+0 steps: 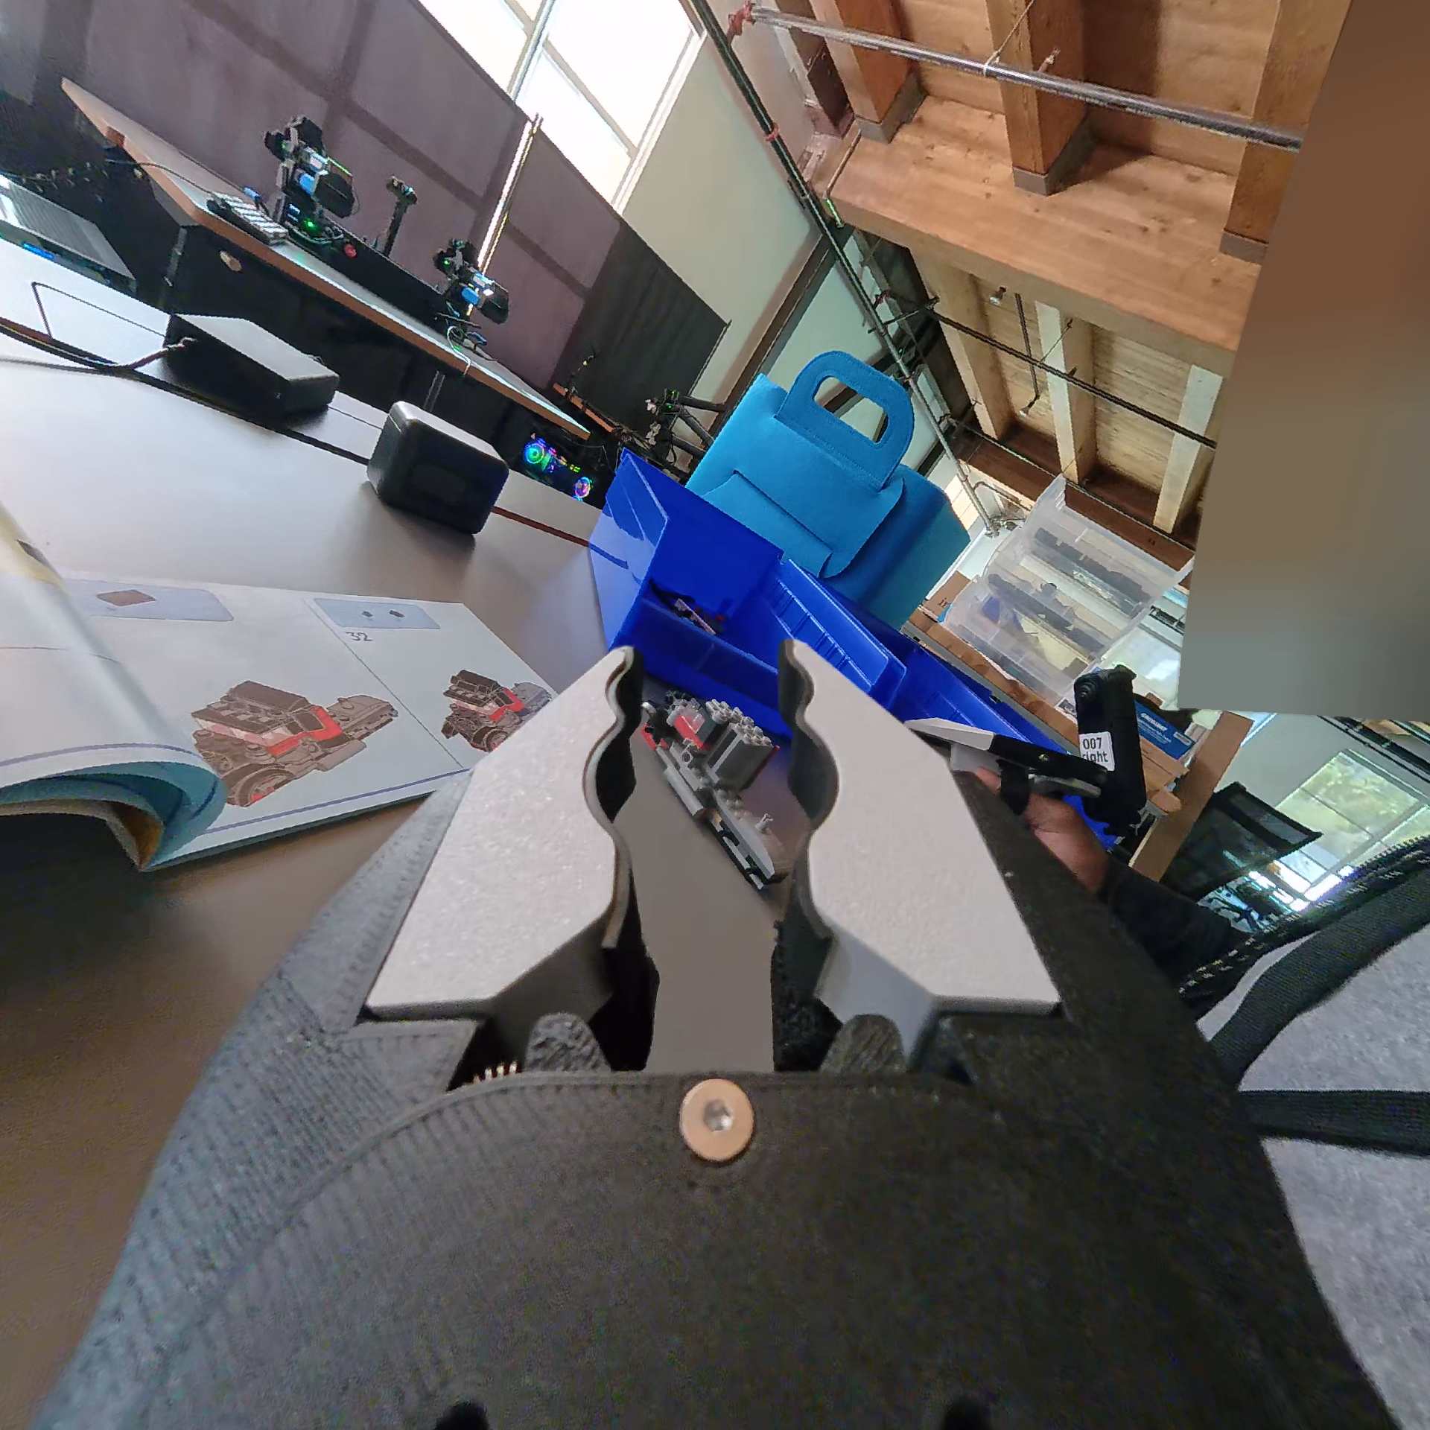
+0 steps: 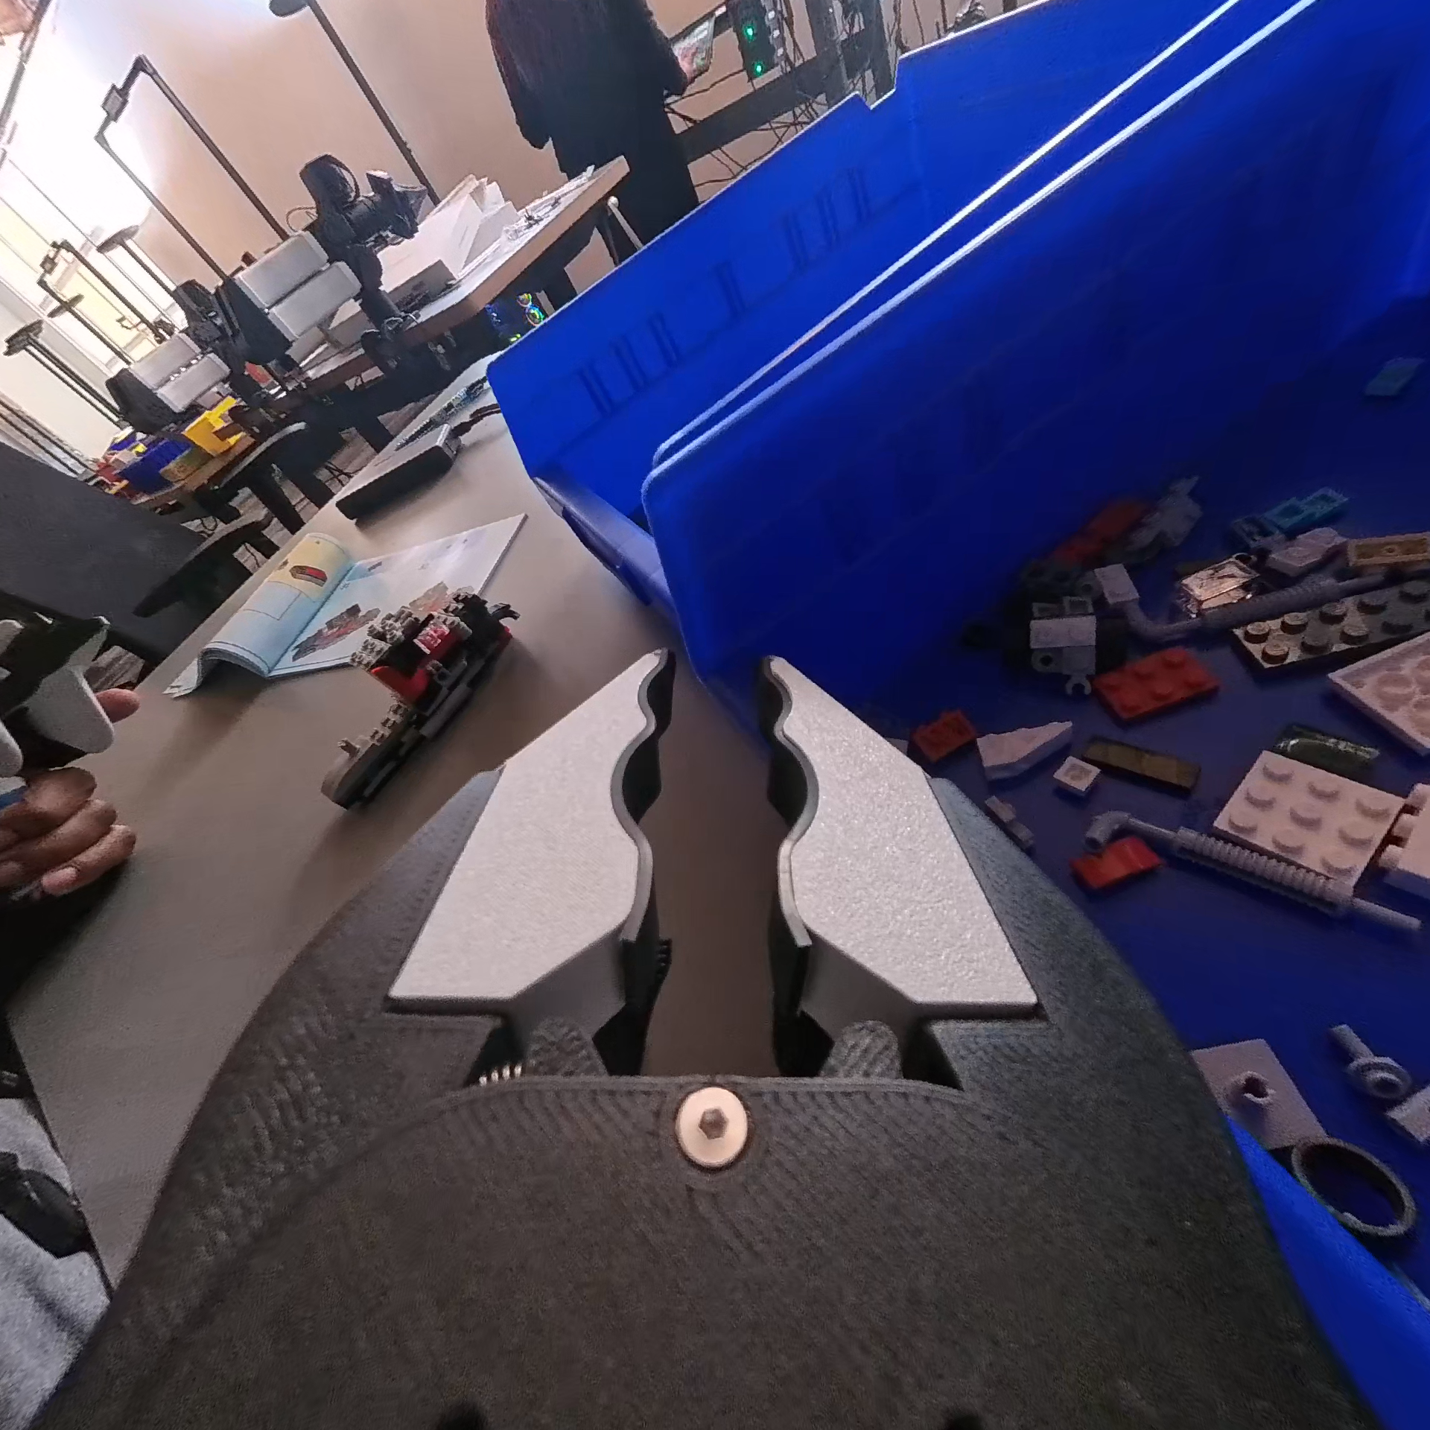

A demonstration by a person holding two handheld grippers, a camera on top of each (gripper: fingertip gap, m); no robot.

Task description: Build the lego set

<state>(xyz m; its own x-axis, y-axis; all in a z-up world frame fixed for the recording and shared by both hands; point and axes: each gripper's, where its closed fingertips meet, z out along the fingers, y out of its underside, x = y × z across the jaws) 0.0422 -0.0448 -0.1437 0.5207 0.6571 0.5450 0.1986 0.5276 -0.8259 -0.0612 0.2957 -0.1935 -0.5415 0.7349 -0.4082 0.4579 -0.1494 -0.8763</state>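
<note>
My left gripper (image 1: 712,696) hangs low over the grey-brown table (image 1: 232,495) with its two grey fingers parted and nothing between them; through the gap I look at the half-built lego model (image 1: 716,762), a grey, black and red vehicle body lying on the table just beyond my fingertips, not touched by either one. To the left of it the instruction booklet (image 1: 255,696) lies open, its pages showing drawings of the model. Behind the model stands the blue parts bin (image 1: 673,557), and a lighter blue felt bag (image 1: 836,480) rises behind that. Farther back on the table sit a small black box (image 1: 437,476) and a flat black device (image 1: 251,371). My right gripper (image 2: 716,681) is also open and empty, its fingers parted by a narrower gap, held at the near corner of the blue bin (image 2: 774,542) with its tips close to the bin's wall; I cannot tell whether they touch it. In the right wrist view the bin's floor to the right holds loose pieces (image 2: 1238,696): red plates, pale studded plates, grey tubes and a black ring. The model (image 2: 422,696) lies well to the left of that gripper on the table, near the open booklet (image 2: 348,603), and my left hand (image 2: 62,836) shows at the far left edge.
</note>
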